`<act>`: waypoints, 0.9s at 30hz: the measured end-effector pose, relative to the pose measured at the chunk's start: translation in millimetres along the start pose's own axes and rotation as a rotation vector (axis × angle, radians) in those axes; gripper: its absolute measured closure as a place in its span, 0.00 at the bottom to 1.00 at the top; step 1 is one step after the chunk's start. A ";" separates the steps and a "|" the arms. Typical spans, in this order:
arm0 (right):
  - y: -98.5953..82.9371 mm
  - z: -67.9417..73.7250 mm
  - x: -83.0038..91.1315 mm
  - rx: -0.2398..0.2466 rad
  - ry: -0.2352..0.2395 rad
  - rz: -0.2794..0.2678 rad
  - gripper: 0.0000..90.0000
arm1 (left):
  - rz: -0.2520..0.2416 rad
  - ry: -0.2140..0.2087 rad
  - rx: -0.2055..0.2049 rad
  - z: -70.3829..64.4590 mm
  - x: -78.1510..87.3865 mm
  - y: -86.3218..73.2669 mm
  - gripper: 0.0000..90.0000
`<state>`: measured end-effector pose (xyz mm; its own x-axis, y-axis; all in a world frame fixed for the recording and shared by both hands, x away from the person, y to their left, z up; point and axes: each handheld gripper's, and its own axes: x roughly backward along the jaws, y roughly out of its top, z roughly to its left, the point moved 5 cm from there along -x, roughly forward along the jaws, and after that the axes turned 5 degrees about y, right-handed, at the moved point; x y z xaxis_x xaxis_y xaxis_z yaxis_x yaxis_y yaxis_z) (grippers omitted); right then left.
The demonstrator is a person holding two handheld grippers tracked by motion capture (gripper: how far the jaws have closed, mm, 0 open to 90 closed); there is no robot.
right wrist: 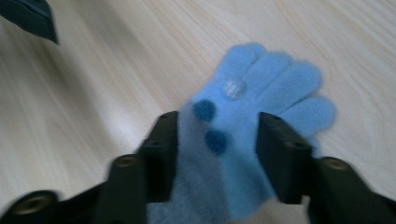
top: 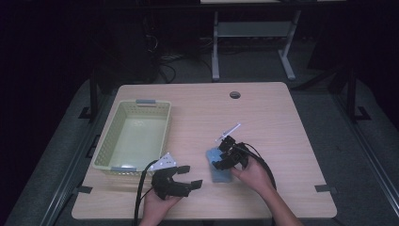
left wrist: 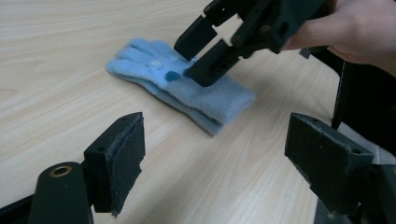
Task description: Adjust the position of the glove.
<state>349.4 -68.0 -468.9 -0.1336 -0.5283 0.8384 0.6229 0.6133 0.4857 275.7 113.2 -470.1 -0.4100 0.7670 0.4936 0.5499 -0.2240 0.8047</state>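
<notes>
A light blue glove lies flat on the wooden counter, to the right of the pale green basket and well apart from it. From the left gripper view, the glove has its long axis running from the fingers at the far left to the cuff at the near right. Three small dots sit on its back, two dark blue and one pale.

The right tool is directly above the glove, pointing down at it. In the right gripper view this tool has its two jaws spread, one on each side of the glove, across its width and just below the dots. The glove's long axis passes between the jaws, with the fingers pointing away from the tool. I cannot tell if the jaws already touch the cloth; they do not yet pinch it.

The left tool is lower on the counter, between the basket and the glove, near the front edge. Its jaws are wide apart and hold nothing. The glove lies ahead of it and a little to its right.

I judge that the right hand is much nearer to the glove, so the grasp probably belongs to it. To succeed, the jaws need to close across the short axis of the glove.
</notes>
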 end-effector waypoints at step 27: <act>-52.1 -13.5 22.4 -0.286 0.143 -0.207 0.33 | 0.083 -0.053 0.290 -2.5 -38.1 13.7 0.28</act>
<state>324.3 -119.7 -478.8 -0.1828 -0.7127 0.6773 0.7866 0.3072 0.5356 297.0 79.4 -477.1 -0.3209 0.7852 0.5296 0.7679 -0.1116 0.6307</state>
